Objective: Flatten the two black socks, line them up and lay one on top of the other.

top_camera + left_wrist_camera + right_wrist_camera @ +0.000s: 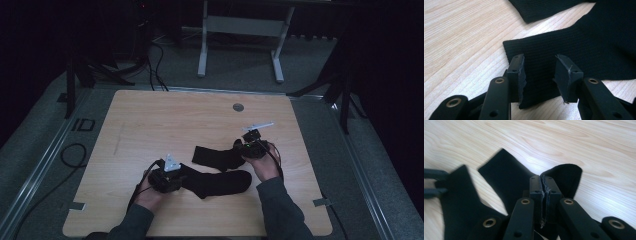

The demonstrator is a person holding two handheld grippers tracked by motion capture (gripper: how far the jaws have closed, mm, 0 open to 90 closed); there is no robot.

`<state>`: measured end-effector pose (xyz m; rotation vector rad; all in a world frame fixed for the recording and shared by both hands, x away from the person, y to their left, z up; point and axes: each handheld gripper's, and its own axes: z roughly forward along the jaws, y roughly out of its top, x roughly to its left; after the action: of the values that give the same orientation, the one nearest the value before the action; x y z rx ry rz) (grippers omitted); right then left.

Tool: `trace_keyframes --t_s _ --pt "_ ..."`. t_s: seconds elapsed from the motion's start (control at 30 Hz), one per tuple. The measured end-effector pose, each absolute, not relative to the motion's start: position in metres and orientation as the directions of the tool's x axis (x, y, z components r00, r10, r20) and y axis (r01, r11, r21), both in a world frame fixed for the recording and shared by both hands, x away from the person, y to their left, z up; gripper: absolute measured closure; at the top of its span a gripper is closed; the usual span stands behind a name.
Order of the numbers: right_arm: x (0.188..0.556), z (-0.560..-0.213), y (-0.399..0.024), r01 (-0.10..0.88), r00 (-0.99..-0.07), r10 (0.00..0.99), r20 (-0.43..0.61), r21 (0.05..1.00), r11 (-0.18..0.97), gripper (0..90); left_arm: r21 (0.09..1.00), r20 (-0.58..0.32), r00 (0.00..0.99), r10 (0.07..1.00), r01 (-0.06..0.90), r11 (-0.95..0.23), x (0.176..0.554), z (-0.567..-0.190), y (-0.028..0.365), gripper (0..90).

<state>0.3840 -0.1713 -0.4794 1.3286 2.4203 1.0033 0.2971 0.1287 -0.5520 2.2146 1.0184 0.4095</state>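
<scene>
Listing two black ribbed fabric socks on the pale wooden worktop [150, 115]. Nearer sock [220, 182] lies flat; our left hand-held gripper [182, 177] straddles its cuff, pads apart, not pressing. Farther sock [215, 156] lies just beyond the nearer sock; our right hand-held gripper [239, 148] pinches its end, jaws narrow.

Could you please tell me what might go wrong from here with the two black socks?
The right gripper pinches only an edge of the far sock, so the fabric might slip free. The left gripper stands open over the near sock's cuff; closing could catch just the top layer.
</scene>
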Motion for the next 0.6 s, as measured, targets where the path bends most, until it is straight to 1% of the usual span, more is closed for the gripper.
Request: trace_keyframes --t_s 0.1,0.23,0.37,0.43,0.47,0.53,0.6 --pt "0.38 -0.48 -0.182 0.664 -0.565 0.819 0.095 0.641 0.384 86.8 0.676 0.009 0.648 0.761 0.557 -0.482 0.297 -0.552 0.128 59.9" --pt "0.378 -0.486 -0.195 0.676 -0.549 0.832 0.076 0.626 0.389 86.7 0.676 0.011 0.65 0.76 0.556 -0.485 0.297 -0.553 0.128 59.8" --pt "0.378 -0.494 -0.202 0.689 -0.545 0.838 0.02 0.581 0.434 85.5 0.675 0.013 0.651 0.759 0.554 -0.488 0.298 -0.553 0.127 59.8" --pt "0.379 -0.494 -0.206 0.691 -0.536 0.844 -0.011 0.569 0.446 75.9 0.674 0.014 0.653 0.757 0.553 -0.489 0.298 -0.553 0.127 59.8" --pt "0.38 -0.493 -0.208 0.689 -0.53 0.848 -0.028 0.569 0.449 73.4 0.675 0.014 0.654 0.757 0.552 -0.489 0.298 -0.553 0.127 59.8" --pt "0.38 -0.489 -0.21 0.68 -0.519 0.853 -0.057 0.578 0.452 70.9 0.674 0.013 0.655 0.756 0.552 -0.491 0.298 -0.554 0.127 59.7" --pt "0.38 -0.487 -0.209 0.674 -0.52 0.852 -0.059 0.584 0.452 70.4 0.674 0.011 0.655 0.756 0.553 -0.489 0.299 -0.554 0.127 59.7"
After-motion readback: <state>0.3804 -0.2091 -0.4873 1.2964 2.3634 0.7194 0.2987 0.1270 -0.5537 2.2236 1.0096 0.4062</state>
